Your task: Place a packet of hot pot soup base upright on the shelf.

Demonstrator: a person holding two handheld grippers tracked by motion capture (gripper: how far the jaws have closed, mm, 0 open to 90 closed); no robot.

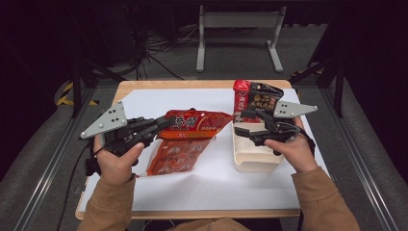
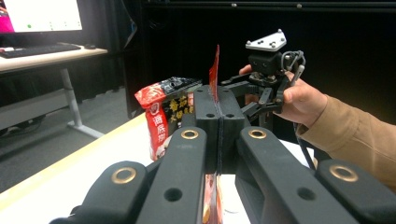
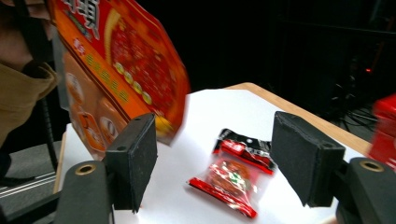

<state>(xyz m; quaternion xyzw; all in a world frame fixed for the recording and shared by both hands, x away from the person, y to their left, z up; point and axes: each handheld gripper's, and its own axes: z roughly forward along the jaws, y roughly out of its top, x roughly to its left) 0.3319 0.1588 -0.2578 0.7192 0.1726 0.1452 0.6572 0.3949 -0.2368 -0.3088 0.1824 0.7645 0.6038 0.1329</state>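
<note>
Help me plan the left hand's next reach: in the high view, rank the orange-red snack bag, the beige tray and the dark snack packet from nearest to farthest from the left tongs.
1. Orange-red snack bag: clamped in the left tongs.
2. Beige tray: to the right, under the right tongs.
3. Dark snack packet: back right, behind the tray.

High view looks down; both tongs views, close, share the orange packet (image 1: 192,124).
</note>
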